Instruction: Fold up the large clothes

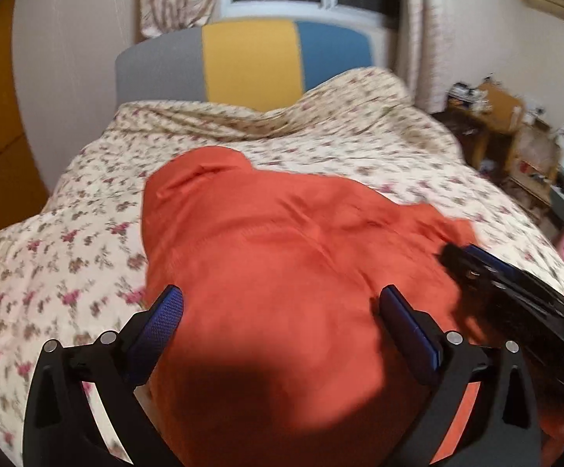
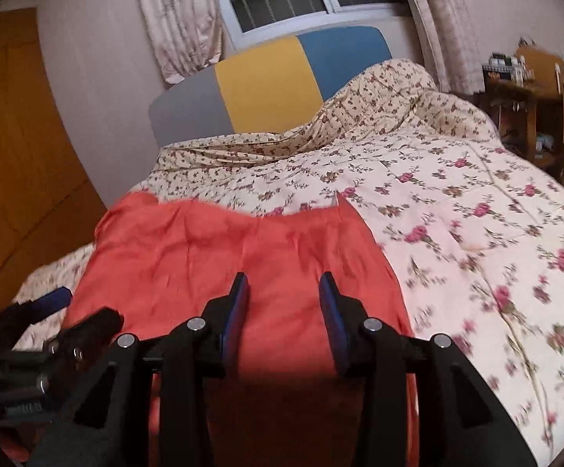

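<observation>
A large orange-red garment lies spread on the floral bed cover, running from the near edge toward the bed's middle; it also shows in the right wrist view. My left gripper hovers over its near part with jaws wide open and nothing between them. My right gripper is over the garment's near right part, jaws open and empty. It appears at the right of the left wrist view. The left gripper shows at the lower left of the right wrist view.
The bed with its floral quilt has a grey, yellow and blue headboard at the far end. A bunched quilt ridge lies by the headboard. Wooden shelves with clutter stand at the right. An orange door is at the left.
</observation>
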`<move>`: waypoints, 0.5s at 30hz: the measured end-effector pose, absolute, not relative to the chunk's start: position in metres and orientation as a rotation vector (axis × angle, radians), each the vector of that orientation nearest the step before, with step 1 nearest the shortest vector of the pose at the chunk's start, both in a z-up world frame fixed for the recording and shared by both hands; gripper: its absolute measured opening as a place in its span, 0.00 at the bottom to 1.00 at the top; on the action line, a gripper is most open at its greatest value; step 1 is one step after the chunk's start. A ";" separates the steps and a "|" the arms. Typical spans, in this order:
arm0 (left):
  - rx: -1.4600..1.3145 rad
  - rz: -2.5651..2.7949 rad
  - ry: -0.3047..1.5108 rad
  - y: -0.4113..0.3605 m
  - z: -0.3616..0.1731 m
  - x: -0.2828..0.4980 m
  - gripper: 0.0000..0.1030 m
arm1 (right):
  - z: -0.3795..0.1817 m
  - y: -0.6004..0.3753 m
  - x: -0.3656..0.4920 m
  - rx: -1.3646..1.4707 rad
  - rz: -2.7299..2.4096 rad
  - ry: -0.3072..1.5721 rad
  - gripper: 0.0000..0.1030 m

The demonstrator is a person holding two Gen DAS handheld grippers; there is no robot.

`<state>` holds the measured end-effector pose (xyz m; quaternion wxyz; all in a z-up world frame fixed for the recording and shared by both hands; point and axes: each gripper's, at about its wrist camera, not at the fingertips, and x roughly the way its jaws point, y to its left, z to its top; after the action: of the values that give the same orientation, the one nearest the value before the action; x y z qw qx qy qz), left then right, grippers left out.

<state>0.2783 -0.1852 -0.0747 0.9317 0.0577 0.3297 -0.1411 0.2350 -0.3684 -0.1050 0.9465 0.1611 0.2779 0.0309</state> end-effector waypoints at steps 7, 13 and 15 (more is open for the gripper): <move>0.257 -0.263 0.517 -0.197 -0.099 0.241 0.97 | -0.118 -0.358 0.228 0.267 0.028 0.592 0.36; 0.259 -0.295 0.544 -0.200 -0.111 0.255 0.97 | -0.128 -0.361 0.234 0.292 0.019 0.620 0.36; 0.263 -0.288 0.534 -0.201 -0.111 0.250 0.97 | -0.126 -0.362 0.231 0.296 0.022 0.614 0.37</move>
<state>0.2502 -0.2008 -0.1114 0.9459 0.1292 0.2619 -0.1412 0.2309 -0.3619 -0.1257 0.9424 0.1450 0.3013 0.0110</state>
